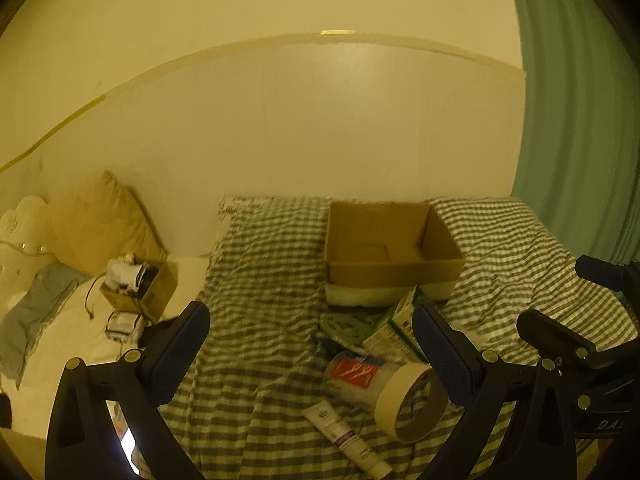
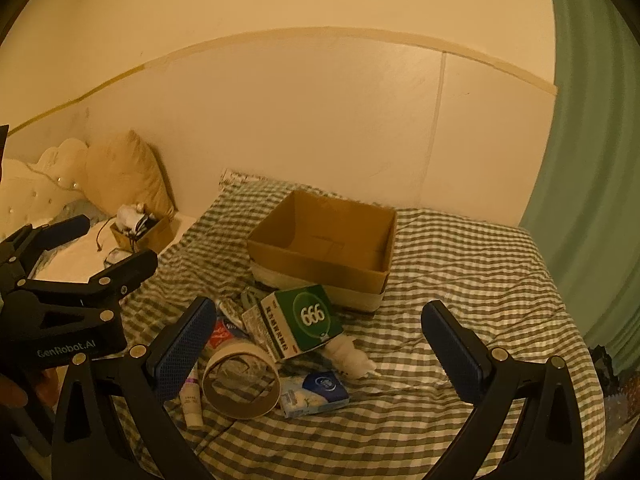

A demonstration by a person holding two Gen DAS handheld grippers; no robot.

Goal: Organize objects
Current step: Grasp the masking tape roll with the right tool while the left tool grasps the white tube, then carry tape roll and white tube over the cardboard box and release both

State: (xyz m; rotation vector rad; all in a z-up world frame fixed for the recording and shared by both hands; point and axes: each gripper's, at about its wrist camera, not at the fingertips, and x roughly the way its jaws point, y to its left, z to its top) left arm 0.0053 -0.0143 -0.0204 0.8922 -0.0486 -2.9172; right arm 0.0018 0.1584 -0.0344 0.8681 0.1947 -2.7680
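An empty open cardboard box (image 2: pixel 324 240) (image 1: pixel 384 248) stands on a white base on the checked bed. In front of it lies a pile: a green "666" carton (image 2: pixel 304 320) (image 1: pixel 394 328), a tape roll (image 2: pixel 240 384) (image 1: pixel 412 400), a white tube (image 1: pixel 346 438) (image 2: pixel 191 398), a red-labelled clear container (image 1: pixel 358 374), a blue-white tissue pack (image 2: pixel 314 394) and a white bottle (image 2: pixel 350 358). My left gripper (image 1: pixel 316 352) (image 2: pixel 98 246) is open and empty above the pile's left. My right gripper (image 2: pixel 318 352) is open and empty above the pile; it also shows at the right edge of the left wrist view (image 1: pixel 568 300).
A small cardboard box of clutter (image 2: pixel 140 230) (image 1: pixel 136 284) sits by a beige pillow (image 2: pixel 124 176) and the white headboard (image 2: pixel 44 184) at left. A wall runs behind the bed. A green curtain (image 2: pixel 592 160) hangs at right, past the bed's edge.
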